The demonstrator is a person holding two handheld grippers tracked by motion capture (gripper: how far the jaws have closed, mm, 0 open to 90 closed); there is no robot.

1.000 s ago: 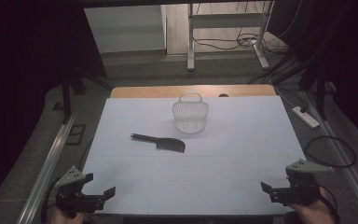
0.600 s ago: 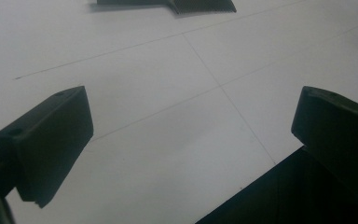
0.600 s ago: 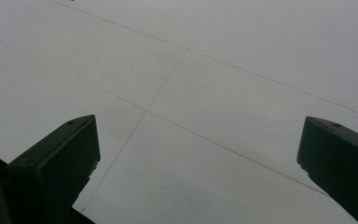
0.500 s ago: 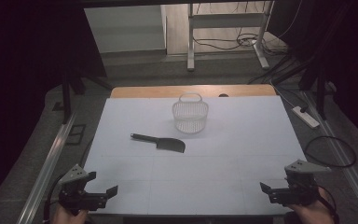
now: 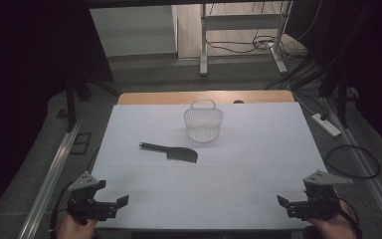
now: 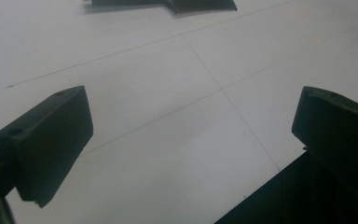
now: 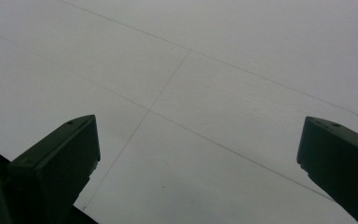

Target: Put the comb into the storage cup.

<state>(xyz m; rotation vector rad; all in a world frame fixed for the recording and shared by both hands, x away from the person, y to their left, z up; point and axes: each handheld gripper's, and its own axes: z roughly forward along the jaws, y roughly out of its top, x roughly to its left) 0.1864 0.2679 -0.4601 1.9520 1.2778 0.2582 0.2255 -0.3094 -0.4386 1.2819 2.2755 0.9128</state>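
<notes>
A black cleaver-shaped knife [image 5: 171, 152] lies flat near the middle of the white table [image 5: 238, 164], handle to the left. Behind it stands a white mesh basket [image 5: 203, 123] with its handle up. My left gripper [image 5: 113, 198] is held at the near left corner of the table, open and with nothing in it. In the left gripper view its jaws [image 6: 186, 140] stand wide apart over bare table, and the knife [image 6: 177, 4] lies at the top edge. My right gripper [image 5: 287, 200] hovers at the near right corner, also open, with only table surface between its jaws [image 7: 198, 158].
A wooden strip [image 5: 204, 97] runs along the table's far edge. A white power strip [image 5: 328, 124] and a looped cable [image 5: 353, 162] lie on the floor to the right. A metal rail [image 5: 54, 169] runs along the left side.
My left gripper has edged slightly right and forward over the table corner. The right gripper has barely shifted. Knife and basket have not moved.
</notes>
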